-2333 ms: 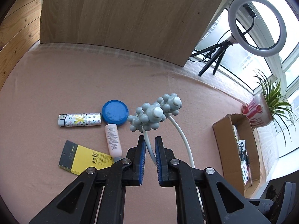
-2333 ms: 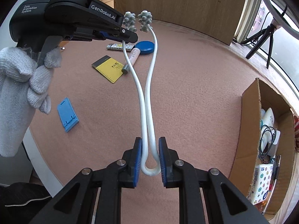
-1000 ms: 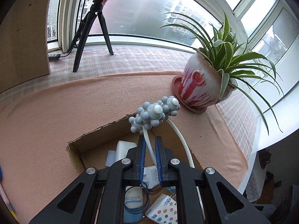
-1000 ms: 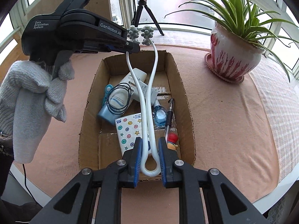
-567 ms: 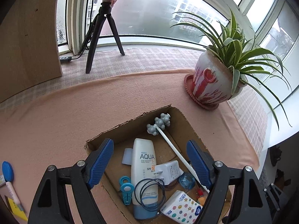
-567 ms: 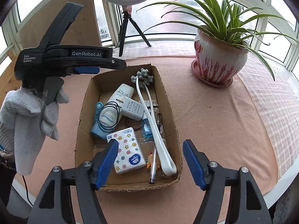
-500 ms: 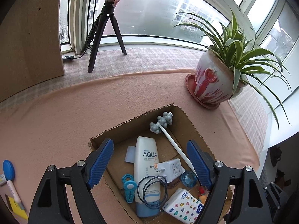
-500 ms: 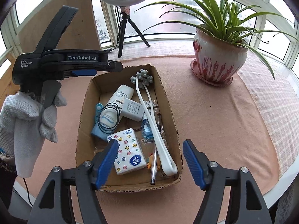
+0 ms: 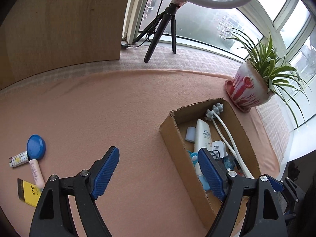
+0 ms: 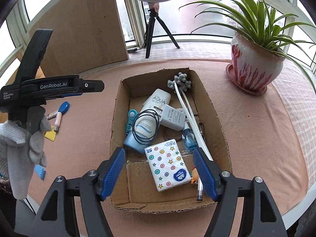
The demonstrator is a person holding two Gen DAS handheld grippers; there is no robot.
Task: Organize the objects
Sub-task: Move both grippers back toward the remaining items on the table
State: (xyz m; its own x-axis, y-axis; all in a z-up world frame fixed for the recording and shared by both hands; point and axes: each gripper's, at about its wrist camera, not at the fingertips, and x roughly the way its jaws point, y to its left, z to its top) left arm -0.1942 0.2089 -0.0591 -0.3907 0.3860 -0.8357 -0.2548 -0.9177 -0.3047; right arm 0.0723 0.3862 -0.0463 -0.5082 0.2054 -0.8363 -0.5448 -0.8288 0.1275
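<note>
The white massager (image 10: pixel 185 106) with grey knobbed heads lies lengthwise in the cardboard box (image 10: pixel 118 106), free of both grippers. My right gripper (image 10: pixel 159 153) hangs open above the box's near end, over a tissue pack (image 10: pixel 167 166). My left gripper (image 9: pixel 158 154) is open over bare cloth, left of the box (image 9: pixel 171 138), where the massager (image 9: pixel 223 130) also shows. Loose on the cloth at far left lie a blue lid (image 9: pixel 36 147), a pink tube (image 9: pixel 36 172), a patterned lighter (image 9: pixel 18 159) and a yellow card (image 9: pixel 29 192).
The box also holds an AQUA tube (image 10: pixel 158 100), a charger (image 10: pixel 172 118), a coiled cable (image 10: pixel 146 126) and a pen (image 10: pixel 199 189). A potted plant (image 10: pixel 254 67) stands right of it; a ring-light tripod (image 10: pixel 152 29) and wooden board (image 10: pixel 79 35) stand behind. A gloved hand (image 10: pixel 19 148) is at left.
Both grippers opened and let go of the massager, which dropped into the box. The left gripper then swung left, away from the box; the right one drew back slightly.
</note>
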